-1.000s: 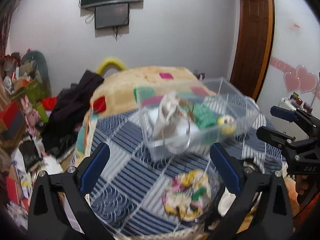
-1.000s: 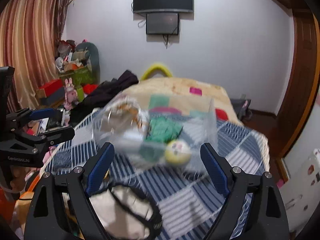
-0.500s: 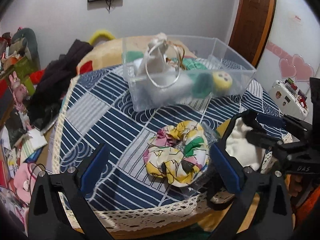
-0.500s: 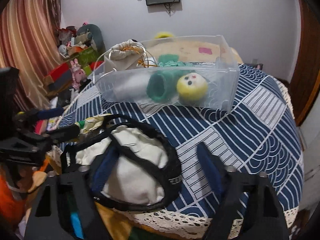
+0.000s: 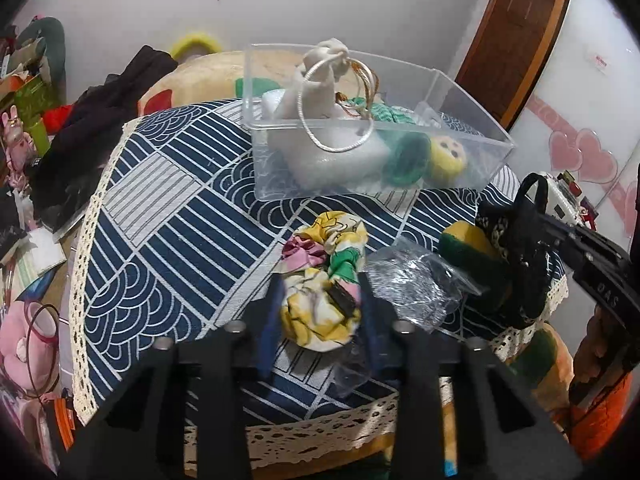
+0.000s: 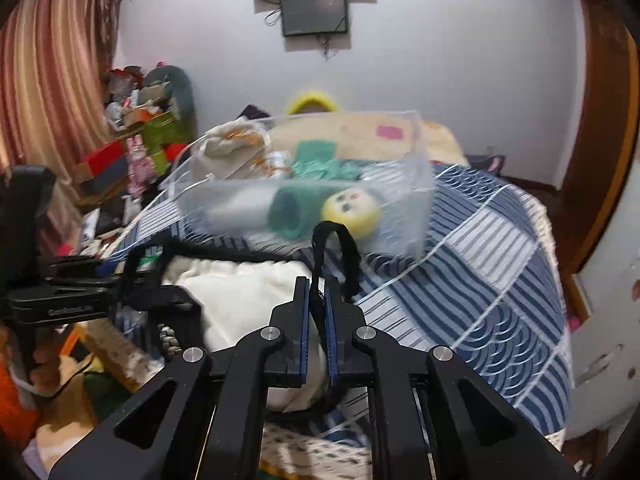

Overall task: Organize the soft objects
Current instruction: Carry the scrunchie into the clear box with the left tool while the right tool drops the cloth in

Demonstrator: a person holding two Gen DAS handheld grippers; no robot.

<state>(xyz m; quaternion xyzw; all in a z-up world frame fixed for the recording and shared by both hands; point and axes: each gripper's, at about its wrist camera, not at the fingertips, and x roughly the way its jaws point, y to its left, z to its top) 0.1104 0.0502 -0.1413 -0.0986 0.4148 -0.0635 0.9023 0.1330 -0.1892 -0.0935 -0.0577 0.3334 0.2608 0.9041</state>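
Note:
A colourful fabric scrunchie (image 5: 320, 276) lies on the blue patterned tablecloth (image 5: 168, 216). My left gripper (image 5: 320, 300) is shut on the scrunchie's near part. My right gripper (image 6: 317, 300) is shut on the black strap (image 6: 334, 240) of a black-and-white bag (image 6: 248, 280); the bag also shows in the left wrist view (image 5: 516, 248). A clear plastic box (image 5: 360, 128) behind holds a white drawstring pouch (image 5: 320, 80), green fabric (image 5: 408, 156) and a yellow plush ball (image 5: 448, 156).
A crumpled clear plastic wrapper (image 5: 412, 280) and a yellow-green sponge (image 5: 468, 244) lie to the right of the scrunchie. The table's lace edge (image 5: 320, 432) is close in front. Cluttered floor and plush toys (image 5: 24, 340) lie to the left.
Both grippers were open; the left has dropped and shut on the scrunchie, the right has shut on the bag's strap and lifted slightly.

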